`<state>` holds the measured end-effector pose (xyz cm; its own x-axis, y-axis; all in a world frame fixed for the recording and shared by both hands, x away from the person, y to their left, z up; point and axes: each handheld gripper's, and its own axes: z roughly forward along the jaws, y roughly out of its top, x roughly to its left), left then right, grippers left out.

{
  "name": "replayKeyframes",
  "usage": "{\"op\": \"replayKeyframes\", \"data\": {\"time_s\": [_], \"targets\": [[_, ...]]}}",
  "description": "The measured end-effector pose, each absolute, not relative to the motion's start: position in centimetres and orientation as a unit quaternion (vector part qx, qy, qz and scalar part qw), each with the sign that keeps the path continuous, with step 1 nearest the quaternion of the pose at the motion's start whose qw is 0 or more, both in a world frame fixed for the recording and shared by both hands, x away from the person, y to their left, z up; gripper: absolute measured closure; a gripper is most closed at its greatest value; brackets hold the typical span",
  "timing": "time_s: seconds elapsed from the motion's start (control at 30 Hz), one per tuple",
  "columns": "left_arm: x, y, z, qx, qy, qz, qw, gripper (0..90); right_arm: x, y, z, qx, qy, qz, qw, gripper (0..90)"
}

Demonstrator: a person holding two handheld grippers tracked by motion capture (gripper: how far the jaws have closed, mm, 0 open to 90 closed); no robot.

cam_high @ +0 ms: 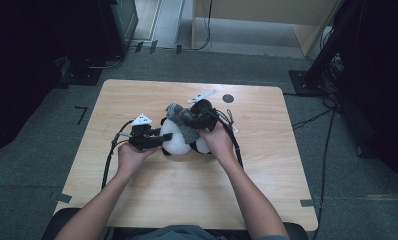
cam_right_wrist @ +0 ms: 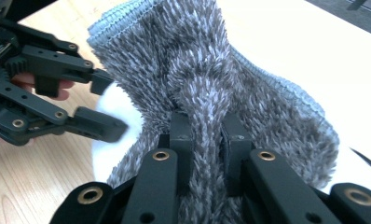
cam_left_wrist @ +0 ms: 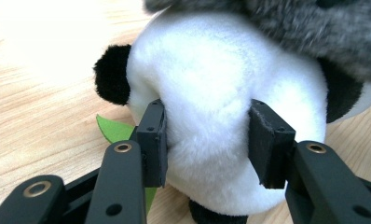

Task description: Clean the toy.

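My left hand-held gripper [cam_left_wrist: 207, 144] squeezes the white-and-black plush panda [cam_left_wrist: 221, 107] on the light wooden tabletop [cam_high: 152, 190]; my right hand-held gripper [cam_right_wrist: 207, 135] pinches the fuzzy grey sock [cam_right_wrist: 207, 70] draped over it. If I tug hard, the fold may slip free.

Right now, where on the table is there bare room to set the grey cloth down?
Bare wood lies along the table's near edge, its whole right side past the right tool, and the far-left corner. The middle is crowded: plush panda, grey cloth, left tool.
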<state>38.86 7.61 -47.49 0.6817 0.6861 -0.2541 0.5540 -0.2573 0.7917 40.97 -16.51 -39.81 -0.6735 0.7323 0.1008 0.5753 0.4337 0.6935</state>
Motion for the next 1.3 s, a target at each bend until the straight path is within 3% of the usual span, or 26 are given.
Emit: {"op": "replayKeyframes", "data": {"time_s": [0.37,0.93,1.1,1.3], "targets": [[38.9,7.7,-47.5,0.789,0.393,0.065,0.468,54.6,40.2,-19.7,-38.7,0.399,0.827,0.367,0.145,79.9],[39.0,7.9,-47.6,0.784,0.39,0.063,0.478,53.9,39.9,-26.0,-38.5,0.458,0.794,0.365,0.164,79.9],[39.0,8.0,-47.7,0.783,0.389,0.063,0.481,52.4,39.4,-26.2,-37.7,0.457,0.786,0.384,0.162,80.1],[39.0,8.0,-47.6,0.782,0.391,0.06,0.482,51.7,38.3,-23.6,-35.5,0.418,0.79,0.419,0.16,80.2]]}}
